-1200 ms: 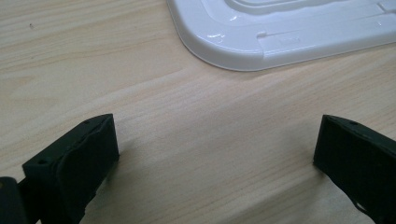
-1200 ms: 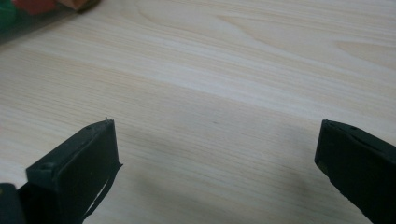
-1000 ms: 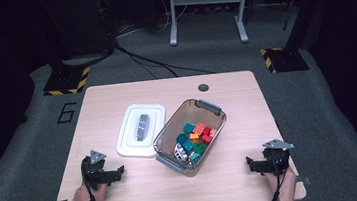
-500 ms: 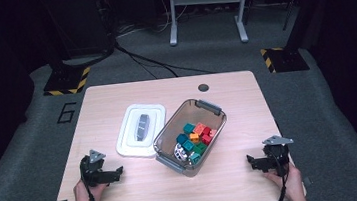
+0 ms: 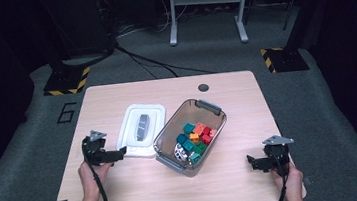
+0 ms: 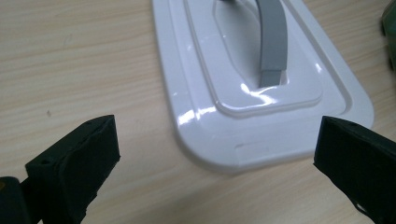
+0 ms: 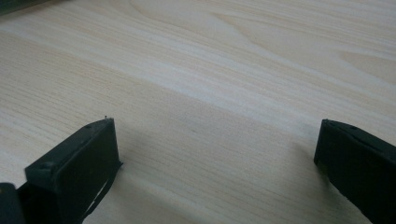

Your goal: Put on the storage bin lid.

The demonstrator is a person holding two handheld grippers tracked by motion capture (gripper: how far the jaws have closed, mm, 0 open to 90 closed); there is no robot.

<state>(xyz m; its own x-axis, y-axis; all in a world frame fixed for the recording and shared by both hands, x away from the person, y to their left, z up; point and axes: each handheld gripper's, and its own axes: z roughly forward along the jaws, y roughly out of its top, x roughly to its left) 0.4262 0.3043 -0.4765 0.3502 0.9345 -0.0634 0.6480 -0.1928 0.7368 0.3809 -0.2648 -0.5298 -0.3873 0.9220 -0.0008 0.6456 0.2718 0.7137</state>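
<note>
Here the left gripper [image 5: 117, 154] sits with jaws wide at the near edge of the white lid [image 6: 261, 93], not touching it. Right of the lid stands a clear bin [image 5: 215, 111] of coloured blocks [image 5: 195, 136] — perhaps a dozen. The right gripper [image 5: 253, 163] rests over bare table [image 7: 233, 70], jaws wide.
</note>
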